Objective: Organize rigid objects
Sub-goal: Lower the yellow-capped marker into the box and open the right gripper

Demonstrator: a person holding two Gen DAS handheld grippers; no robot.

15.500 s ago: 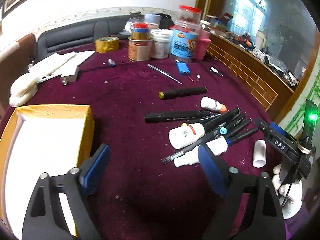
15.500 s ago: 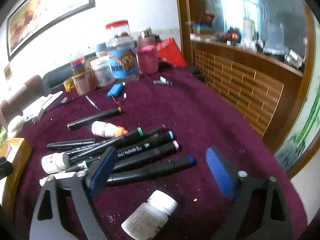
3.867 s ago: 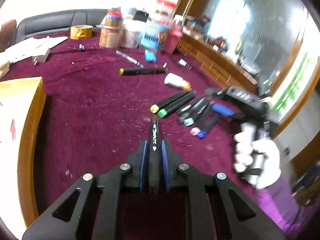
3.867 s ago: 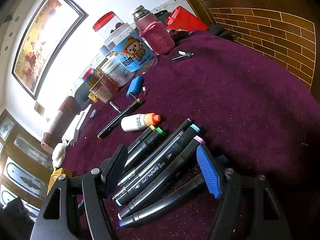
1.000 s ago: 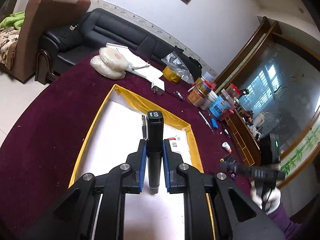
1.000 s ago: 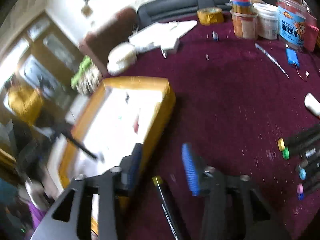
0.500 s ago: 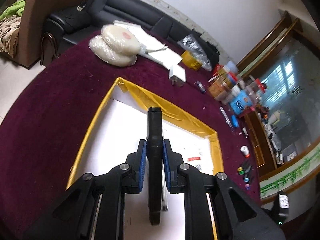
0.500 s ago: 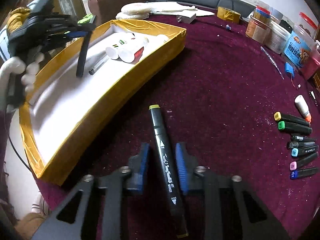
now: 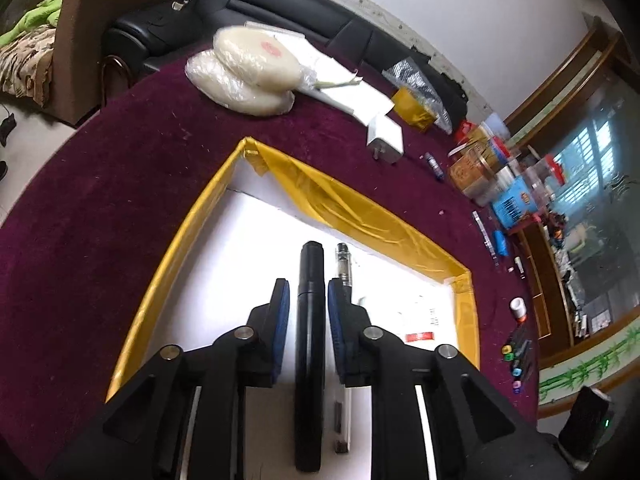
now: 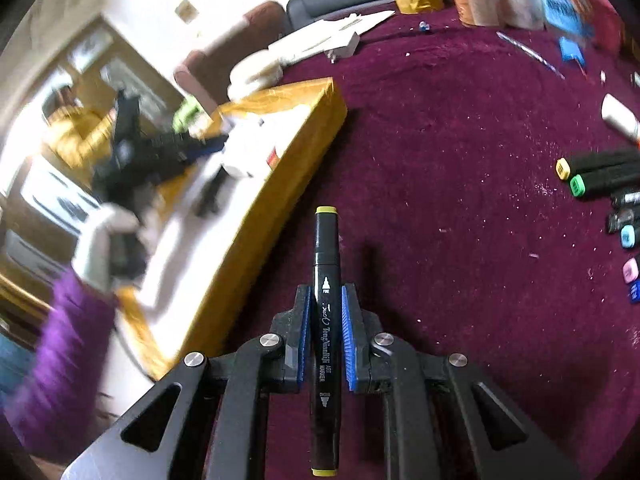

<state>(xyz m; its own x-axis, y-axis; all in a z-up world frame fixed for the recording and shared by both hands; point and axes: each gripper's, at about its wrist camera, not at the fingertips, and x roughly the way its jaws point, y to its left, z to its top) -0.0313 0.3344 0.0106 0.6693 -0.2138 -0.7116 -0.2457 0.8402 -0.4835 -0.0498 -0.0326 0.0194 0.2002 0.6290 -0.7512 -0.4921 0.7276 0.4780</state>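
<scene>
My left claw point(image 9: 307, 304) has just been opening, the black marker point(image 9: 310, 360) loose between its pads over the yellow-rimmed white tray point(image 9: 360, 216); it may roll. My right claw point(image 10: 325, 320), just closing, pinches a yellow-capped black marker point(image 10: 326, 320) above the maroon bench point(image 10: 460, 200); a shallow grip could slip.

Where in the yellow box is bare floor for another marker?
Bare white floor lies between the black marker and the box's left wall, and along the far wall. Right of the marker it is crowded: a clear pen, then white bottles.
</scene>
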